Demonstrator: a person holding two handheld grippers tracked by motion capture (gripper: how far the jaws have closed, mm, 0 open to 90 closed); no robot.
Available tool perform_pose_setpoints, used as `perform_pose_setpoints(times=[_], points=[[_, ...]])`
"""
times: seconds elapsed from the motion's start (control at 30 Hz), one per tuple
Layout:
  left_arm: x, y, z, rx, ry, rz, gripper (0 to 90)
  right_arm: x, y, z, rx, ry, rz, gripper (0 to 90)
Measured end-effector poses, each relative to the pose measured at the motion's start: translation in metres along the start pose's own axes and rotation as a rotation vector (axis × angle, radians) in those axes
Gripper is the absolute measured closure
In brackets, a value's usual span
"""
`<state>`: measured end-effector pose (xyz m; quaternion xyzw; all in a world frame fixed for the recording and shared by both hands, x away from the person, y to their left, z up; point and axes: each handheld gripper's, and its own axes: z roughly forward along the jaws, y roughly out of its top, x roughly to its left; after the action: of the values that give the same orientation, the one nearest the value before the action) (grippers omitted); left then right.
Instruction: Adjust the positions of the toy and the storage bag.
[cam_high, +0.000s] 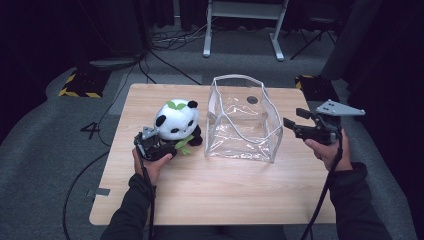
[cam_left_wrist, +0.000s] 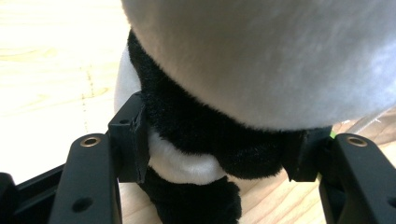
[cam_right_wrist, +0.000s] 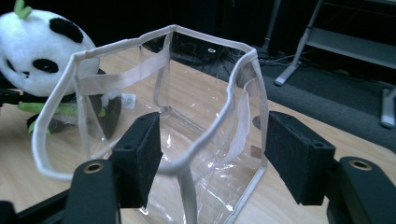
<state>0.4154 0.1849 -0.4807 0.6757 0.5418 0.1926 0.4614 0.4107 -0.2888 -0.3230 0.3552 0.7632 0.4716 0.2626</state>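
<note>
At the left of the high view, the left claw (cam_high: 167, 145) is clamped on the plush panda (cam_high: 176, 120); the left gripper view shows its two black pads pressed into the dark fur of the toy's lower body, one on each side. The panda sits upright on the bench (cam_high: 220, 190), left of centre, with its white head rising above the claw. Just to its right, near but seemingly not touching, stands the clear plastic bag (cam_high: 243, 120), upright with its white-trimmed mouth open to the ceiling. So I judge the coming move turns on that short stretch to the right and upward: the toy must clear the bag's near rim before it can go down inside. At the right of the frame the right claw (cam_high: 290, 125) hovers level, just off the bag's right wall, its jaws standing wide with nothing pressed between them; in the right gripper view the bag's rim (cam_right_wrist: 233, 88) lies ahead between the pads. The bench is pale wood; around it lie grey carpet, black cables and a white desk frame (cam_high: 245, 30) at the top.
</note>
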Motion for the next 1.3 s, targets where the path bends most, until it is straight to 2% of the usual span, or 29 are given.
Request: perform_pose_setpoints(times=[0.1,0.17,0.27,0.3,0.37,0.43,0.5,0.57,0.63,0.73,0.8,0.9,0.93,0.97,1.0,1.03,1.07,1.1,1.13,1.2,1.27,1.3], points=[[-0.006,0.001,0.002,0.001,0.006,-0.009,34.6,0.008,0.01,0.014,0.057,-0.028,-0.023,37.2],[-0.01,0.001,0.002,0.008,0.007,0.008,32.1,0.011,0.013,0.027,0.102,-0.055,-0.029,39.9],[-0.014,-0.001,-0.002,0.024,-0.019,0.013,27.3,0.012,0.013,0.044,0.167,-0.076,-0.025,46.4],[-0.015,-0.001,-0.003,0.023,-0.023,0.011,25.3,0.011,0.012,0.05,0.195,-0.094,-0.016,48.7],[-0.017,-0.002,-0.007,0.028,-0.028,0.01,22.4,0.01,0.01,0.058,0.227,-0.087,0.013,53.7],[-0.018,-0.002,-0.014,0.024,-0.042,0.013,19.1,0.009,0.006,0.065,0.263,-0.09,0.022,58.4],[-0.017,-0.002,-0.021,0.012,-0.05,0.025,18.3,0.007,0.005,0.067,0.275,-0.085,0.044,65.3],[-0.016,-0.002,-0.032,0.001,-0.088,0.048,16.0,0.009,0.005,0.067,0.286,-0.096,0.027,74.9],[-0.015,-0.003,-0.04,0.0,-0.078,0.087,16.0,0.01,0.005,0.066,0.296,-0.104,0.011,80.9],[-0.005,-0.004,-0.045,0.001,-0.074,0.114,16.4,0.011,0.005,0.063,0.307,-0.107,-0.013,84.6],[0.004,-0.005,-0.046,0.006,-0.083,0.1,16.5,0.012,0.005,0.061,0.31,-0.106,-0.022,85.6],[0.016,-0.004,-0.046,0.015,-0.132,0.104,16.5,0.013,0.003,0.055,0.311,-0.098,-0.036,85.9],[0.02,-0.003,-0.045,0.029,-0.155,0.13,16.8,0.013,0.001,0.054,0.309,-0.097,-0.038,85.9],[0.021,-0.003,-0.043,0.04,-0.158,0.147,17.2,0.012,0.0,0.052,0.306,-0.092,-0.041,85.9],[0.024,-0.002,-0.04,0.059,-0.186,0.173,17.8,0.012,0.0,0.051,0.306,-0.088,-0.041,85.9],[0.027,-0.003,-0.038,0.074,-0.242,0.204,22.2,0.011,-0.001,0.05,0.305,-0.083,-0.044,85.8],[0.03,-0.003,-0.036,0.074,-0.265,0.221,25.9,0.01,-0.001,0.048,0.305,-0.08,-0.039,85.8],[0.033,-0.003,-0.035,0.074,-0.278,0.224,25.3,0.009,-0.002,0.048,0.304,-0.075,-0.039,85.7],[0.036,-0.004,-0.033,0.091,-0.291,0.252,26.1,0.008,-0.002,0.046,0.301,-0.064,-0.038,85.6],[0.037,-0.005,-0.028,0.125,-0.266,0.297,23.6,0.008,-0.003,0.045,0.298,-0.054,-0.043,85.1],[0.037,-0.008,-0.017,0.194,-0.217,0.329,19.9,0.009,-0.003,0.045,0.296,-0.037,-0.053,84.6],[0.038,-0.009,-0.013,0.212,-0.201,0.336,18.3,0.01,-0.003,0.045,0.298,-0.039,-0.055,84.4]])
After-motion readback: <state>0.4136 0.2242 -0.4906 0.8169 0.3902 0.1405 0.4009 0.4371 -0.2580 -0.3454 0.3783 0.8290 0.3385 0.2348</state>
